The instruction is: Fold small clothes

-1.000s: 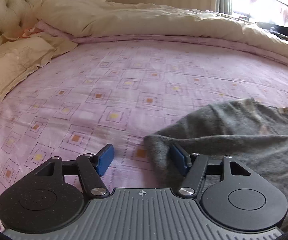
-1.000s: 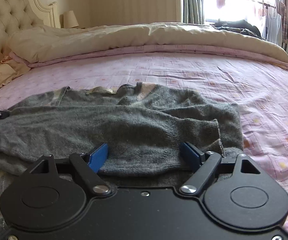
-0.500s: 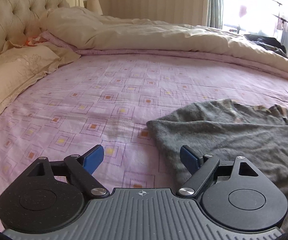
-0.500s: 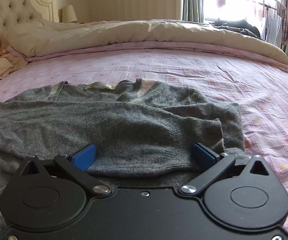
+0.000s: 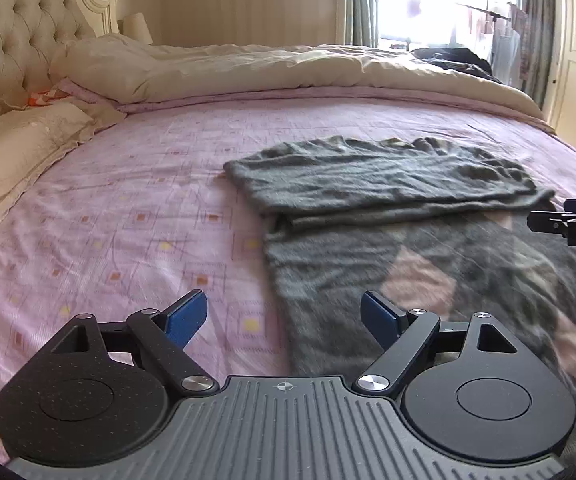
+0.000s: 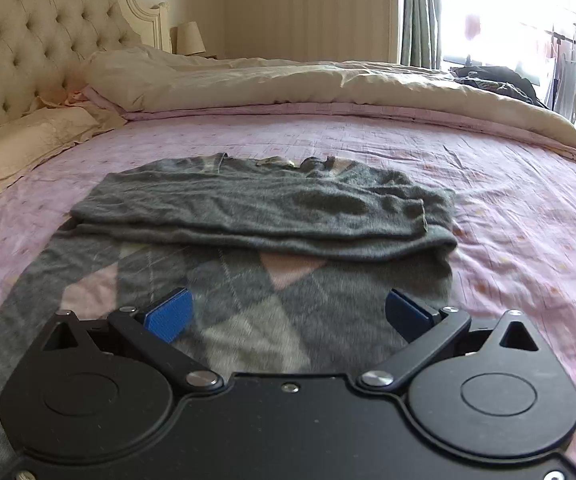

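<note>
A grey knit sweater with a pink and grey argyle front (image 6: 248, 280) lies flat on the pink patterned bedsheet (image 6: 527, 240). Its sleeves (image 6: 264, 212) are folded across the chest. It also shows in the left wrist view (image 5: 427, 248). My left gripper (image 5: 284, 316) is open and empty above the sweater's left edge near the hem. My right gripper (image 6: 288, 312) is open and empty above the sweater's lower front. The right gripper's tip shows at the right edge of the left wrist view (image 5: 567, 224).
A cream duvet (image 6: 288, 84) is rolled up across the far side of the bed. Cream pillows (image 5: 16, 148) and a tufted headboard (image 6: 36, 48) are on the left. Dark clothes (image 6: 495, 80) lie by the window.
Both grippers have opened wider and pulled back and up from the sweater. The folded sleeves now lie farther away and the argyle front is in view.
</note>
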The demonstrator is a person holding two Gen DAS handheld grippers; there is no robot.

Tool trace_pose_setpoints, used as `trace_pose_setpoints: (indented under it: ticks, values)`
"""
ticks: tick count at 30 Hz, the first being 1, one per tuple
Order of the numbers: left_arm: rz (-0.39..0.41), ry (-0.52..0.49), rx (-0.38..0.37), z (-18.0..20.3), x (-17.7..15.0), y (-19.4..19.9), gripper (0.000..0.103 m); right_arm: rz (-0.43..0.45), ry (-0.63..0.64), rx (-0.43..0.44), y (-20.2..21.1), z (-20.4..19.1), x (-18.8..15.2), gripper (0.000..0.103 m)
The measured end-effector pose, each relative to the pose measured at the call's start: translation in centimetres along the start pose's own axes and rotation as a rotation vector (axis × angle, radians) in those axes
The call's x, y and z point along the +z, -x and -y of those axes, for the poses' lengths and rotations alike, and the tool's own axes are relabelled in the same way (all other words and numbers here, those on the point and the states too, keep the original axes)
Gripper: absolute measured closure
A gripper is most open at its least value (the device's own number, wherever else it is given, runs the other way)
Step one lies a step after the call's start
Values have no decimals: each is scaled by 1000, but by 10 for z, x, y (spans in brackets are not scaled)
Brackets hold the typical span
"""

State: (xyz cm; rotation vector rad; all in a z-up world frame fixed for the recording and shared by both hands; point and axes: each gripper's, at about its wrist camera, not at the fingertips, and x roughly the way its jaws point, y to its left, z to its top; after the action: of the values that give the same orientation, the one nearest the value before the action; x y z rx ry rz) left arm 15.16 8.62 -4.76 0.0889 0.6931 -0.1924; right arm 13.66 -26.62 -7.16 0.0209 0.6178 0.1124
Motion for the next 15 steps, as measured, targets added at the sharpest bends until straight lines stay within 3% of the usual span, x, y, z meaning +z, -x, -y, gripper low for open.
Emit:
trace_pose_setpoints:
  ticks: [8, 15]
  values:
    - [-28, 11, -40, 26, -46, 28, 19, -83, -62, -79, 52, -2, -57, 1]
    - [-67, 49, -63, 35, -77, 38, 19, -159, -184, -43, 73, 9, -88, 1]
